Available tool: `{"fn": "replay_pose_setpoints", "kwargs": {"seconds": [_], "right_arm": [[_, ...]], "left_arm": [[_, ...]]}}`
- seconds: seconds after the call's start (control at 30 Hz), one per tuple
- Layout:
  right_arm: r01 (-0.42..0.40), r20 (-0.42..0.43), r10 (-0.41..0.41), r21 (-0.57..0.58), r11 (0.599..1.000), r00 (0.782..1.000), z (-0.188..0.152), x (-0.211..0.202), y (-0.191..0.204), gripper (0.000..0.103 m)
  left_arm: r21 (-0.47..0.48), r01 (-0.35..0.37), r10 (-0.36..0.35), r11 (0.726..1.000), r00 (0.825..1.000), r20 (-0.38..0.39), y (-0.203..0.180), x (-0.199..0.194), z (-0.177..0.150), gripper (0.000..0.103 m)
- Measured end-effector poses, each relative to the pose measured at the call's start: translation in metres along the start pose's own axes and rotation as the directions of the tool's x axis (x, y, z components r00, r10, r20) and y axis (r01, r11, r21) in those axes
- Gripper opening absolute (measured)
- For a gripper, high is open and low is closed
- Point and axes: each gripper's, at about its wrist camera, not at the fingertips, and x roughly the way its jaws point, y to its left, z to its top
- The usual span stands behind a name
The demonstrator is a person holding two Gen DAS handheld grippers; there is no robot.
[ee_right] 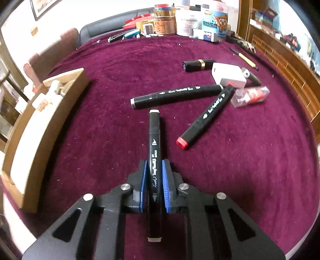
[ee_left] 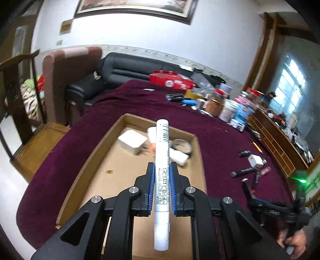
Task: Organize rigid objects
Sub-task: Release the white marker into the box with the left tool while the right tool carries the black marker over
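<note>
We are in a lived-in home: a black sofa (ee_left: 128,68), a framed picture (ee_left: 136,8) on the white wall, wooden chairs (ee_left: 18,96), and a cluttered counter under maroon cloth (ee_right: 140,66).

White pen (ee_left: 162,160), black marker (ee_right: 154,152) (plum cloth (ee_right: 250,170)).

Plush, matt purple cloth (ee_right: 240,160) covers the table; the box (ee_left: 112,160) is plain brown cardboard; the black marker (ee_right: 154,152) looks smooth, glossy plastic
</note>
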Motion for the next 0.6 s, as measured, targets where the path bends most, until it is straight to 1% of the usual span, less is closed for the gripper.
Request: {"fn": "replay_pose_setpoints", "kwargs": {"seconds": [0.03,0.1,0.13,0.2,0.3,0.33,0.37,0.47,0.57,0.6], "right_arm": [[-0.047,0.006,0.047,0.021,0.999,0.999,0.002,-0.004,-0.001,0.012],[-0.107,0.018,0.106,0.041,0.993,0.994,0.006,-0.012,0.0,0.012],[-0.153,0.021,0.152,0.047,0.987,0.988,0.012,-0.017,0.004,0.012],[-0.212,0.022,0.211,0.046,0.976,0.977,0.021,-0.021,0.013,0.012],[-0.306,0.002,0.306,0.028,0.952,0.952,0.038,-0.022,0.036,0.012],[-0.344,-0.018,0.344,0.021,0.939,0.939,0.045,-0.018,0.05,0.013],[-0.364,-0.034,0.364,0.013,0.931,0.931,0.047,-0.016,0.06,0.013],[-0.412,-0.091,0.407,-0.035,0.911,0.909,0.058,-0.003,0.098,0.013],[-0.413,-0.131,0.401,-0.083,0.907,0.907,0.065,0.013,0.133,0.013],[-0.419,-0.148,0.403,-0.094,0.903,0.903,0.068,0.02,0.146,0.013]], "left_arm": [[-0.009,-0.011,0.011,1.0,1.0,-0.009,0.006,0.002,0.001,0.011],[-0.03,-0.043,0.041,0.999,0.998,-0.052,0.019,0.013,0.005,0.012],[-0.036,-0.049,0.046,0.998,0.996,-0.077,0.023,0.02,0.008,0.012],[-0.046,-0.055,0.049,0.997,0.991,-0.125,0.029,0.034,0.013,0.011],[-0.049,-0.074,0.063,0.996,0.978,-0.2,0.035,0.057,0.016,0.011],[-0.048,-0.088,0.075,0.995,0.971,-0.227,0.035,0.067,0.016,0.012],[-0.048,-0.095,0.081,0.994,0.967,-0.242,0.037,0.072,0.016,0.011],[-0.05,-0.126,0.104,0.991,0.946,-0.307,0.043,0.096,0.014,0.011],[-0.049,-0.167,0.138,0.985,0.923,-0.359,0.05,0.115,0.014,0.012],[-0.049,-0.187,0.155,0.981,0.914,-0.375,0.053,0.121,0.014,0.012]]}}
